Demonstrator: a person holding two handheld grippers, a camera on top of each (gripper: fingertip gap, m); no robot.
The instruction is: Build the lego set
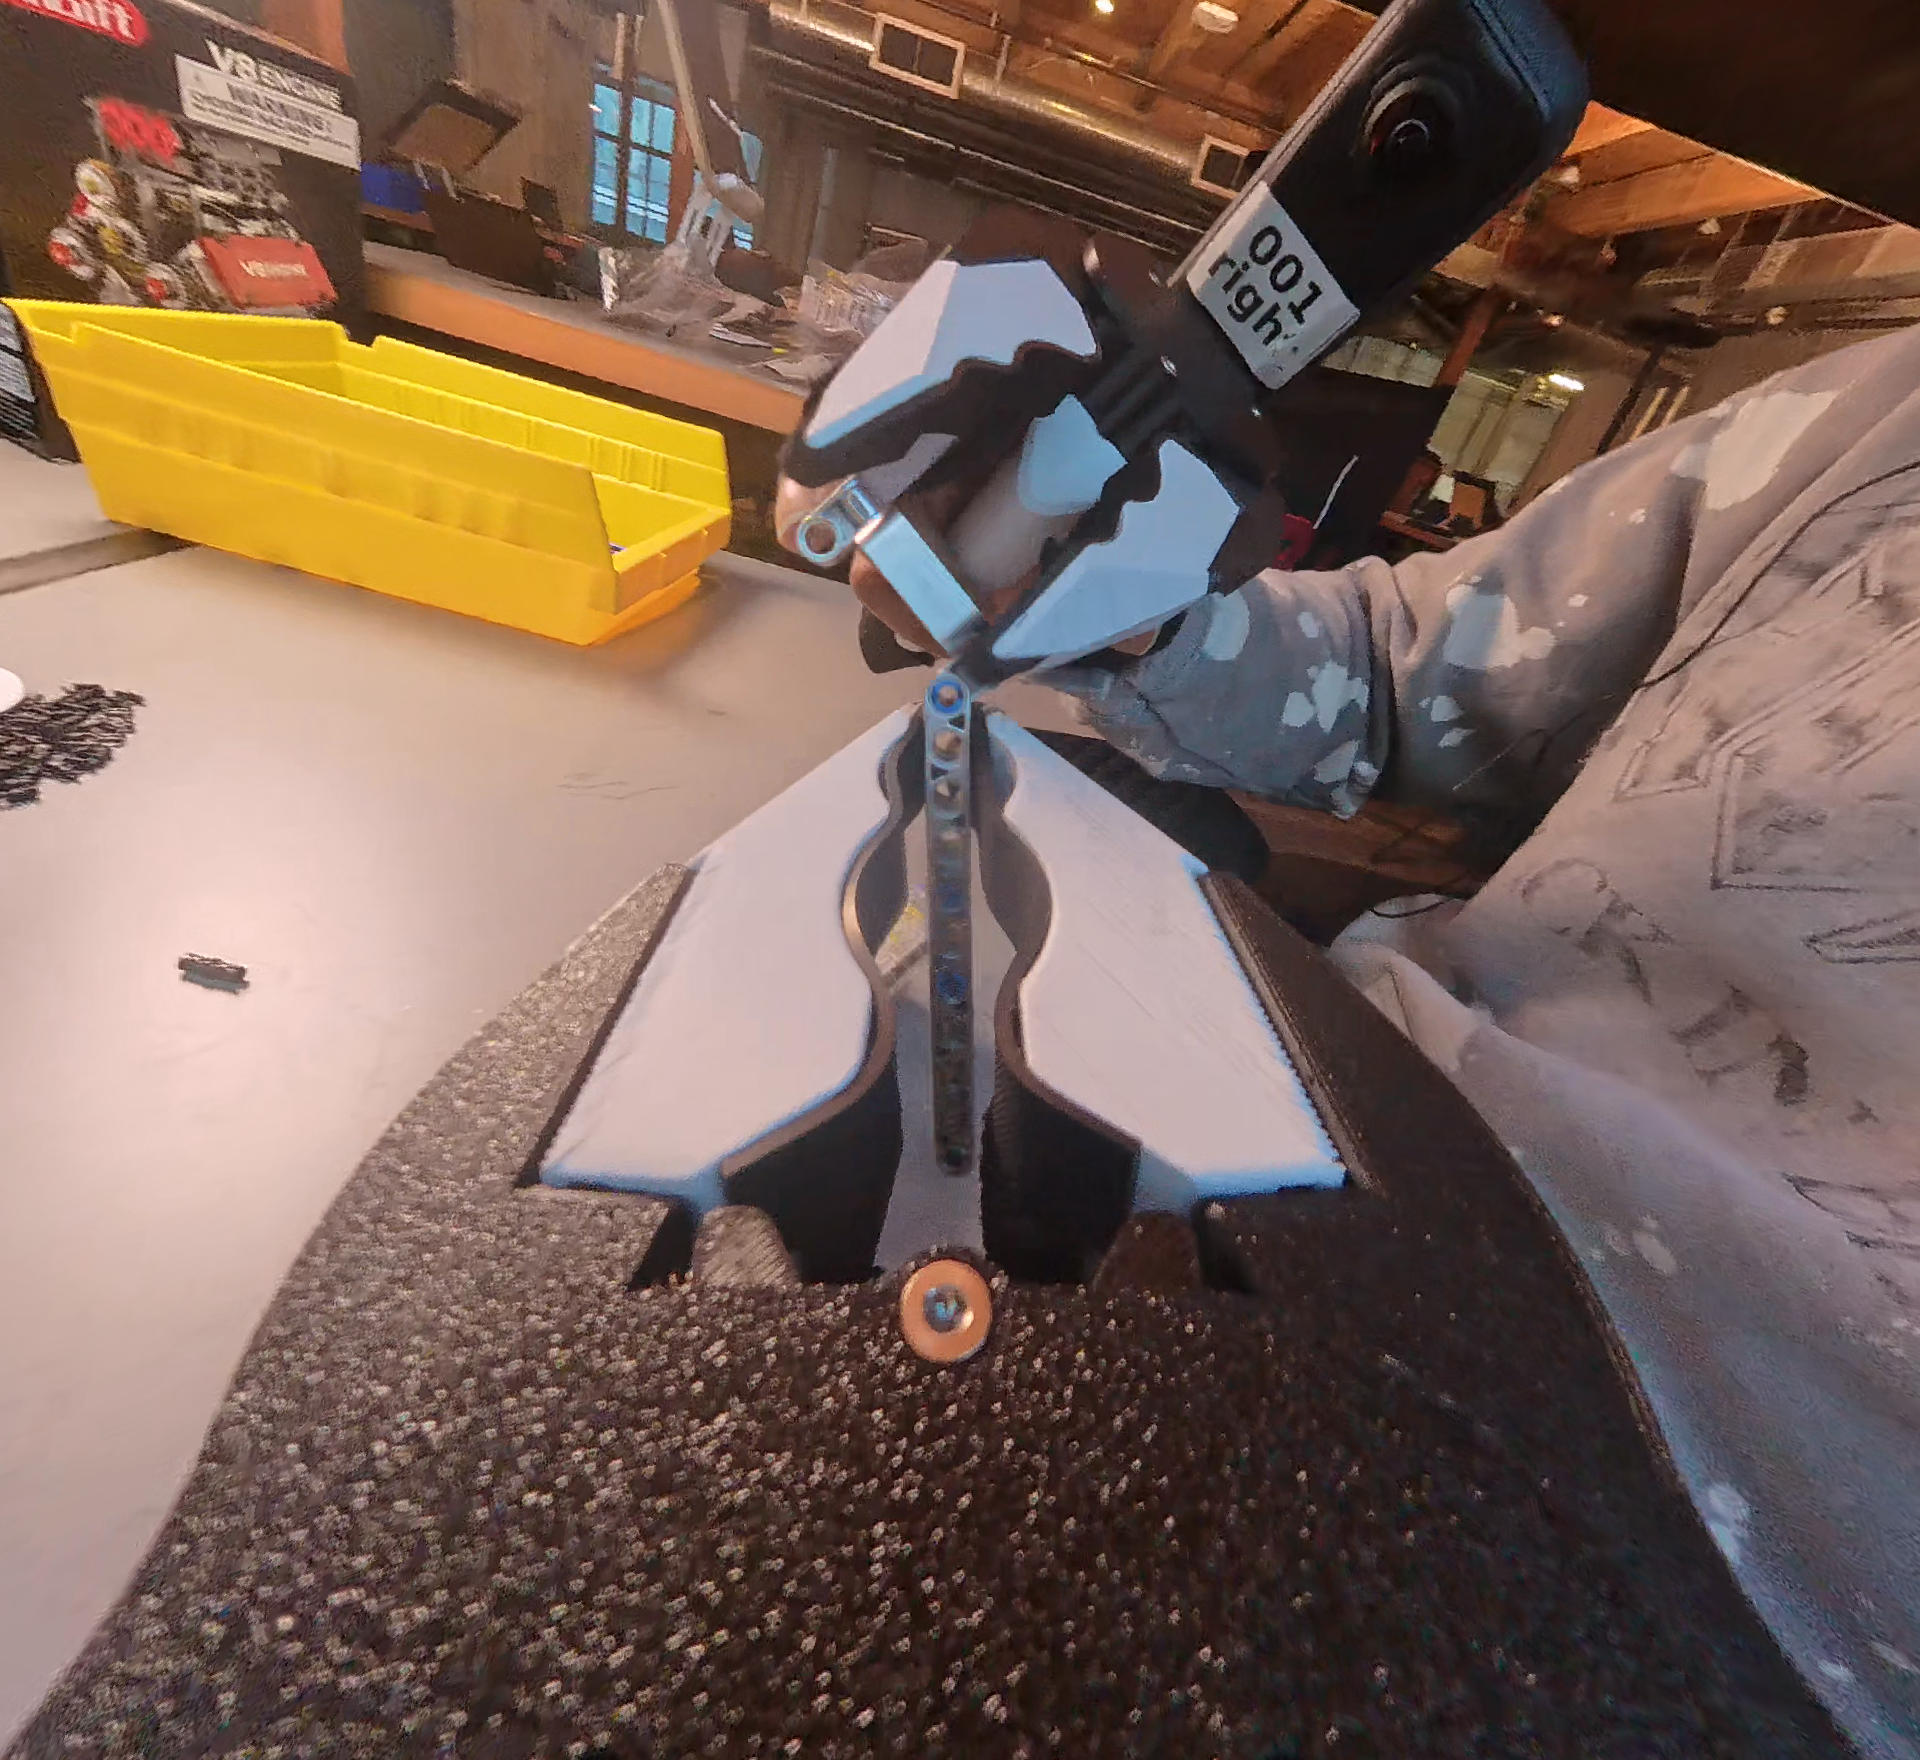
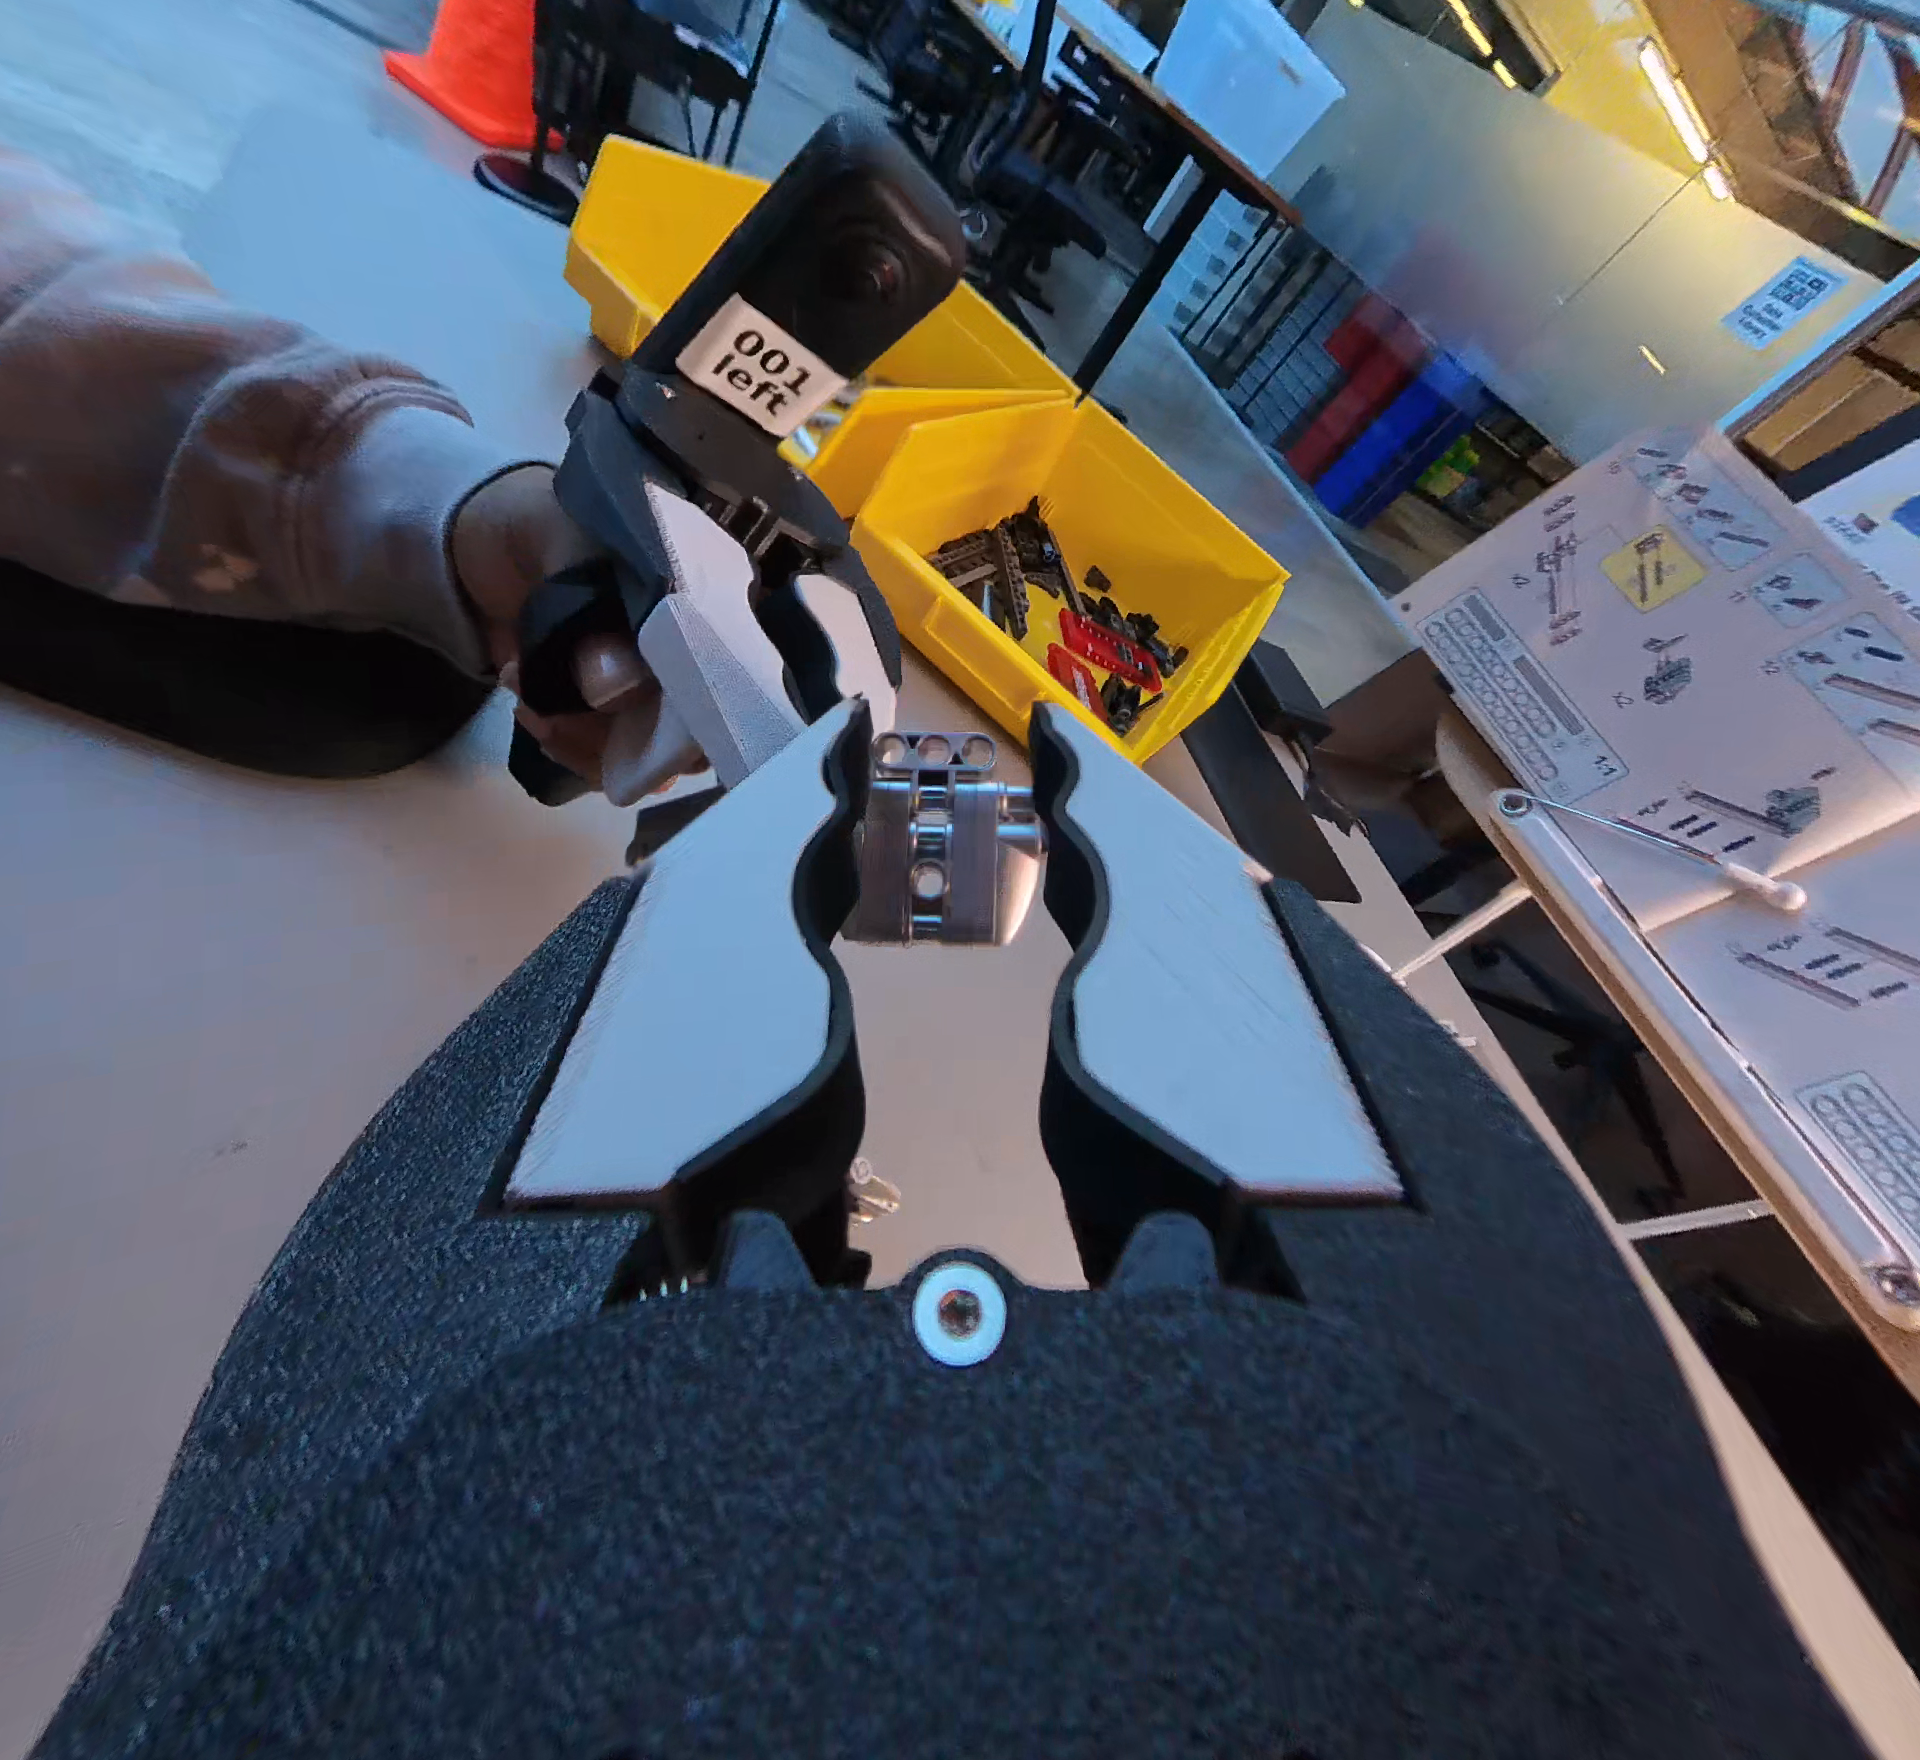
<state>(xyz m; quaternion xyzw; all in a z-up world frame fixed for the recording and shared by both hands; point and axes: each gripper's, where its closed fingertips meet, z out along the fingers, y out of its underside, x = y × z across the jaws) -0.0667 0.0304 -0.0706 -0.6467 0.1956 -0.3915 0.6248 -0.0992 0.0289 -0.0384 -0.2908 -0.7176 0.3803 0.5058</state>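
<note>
Left gripper point(image 1: 951, 744) jaws clenched on a thin grey holed beam point(image 1: 951, 921), edge-on, tip toward 12 o'clock. It meets the right gripper point(image 2: 951, 754), jaws grasping a silver-grey block assembly point(image 2: 940, 853), seemingly steadied for joining. Bench point(image 1: 364, 879): loose black pin point(image 1: 213, 970) at 9 o'clock. Beyond, yellow parts bin point(image 2: 1174, 557) at 1 o'clock; instruction sheet point(image 2: 1704, 671) at 3 o'clock.
</note>
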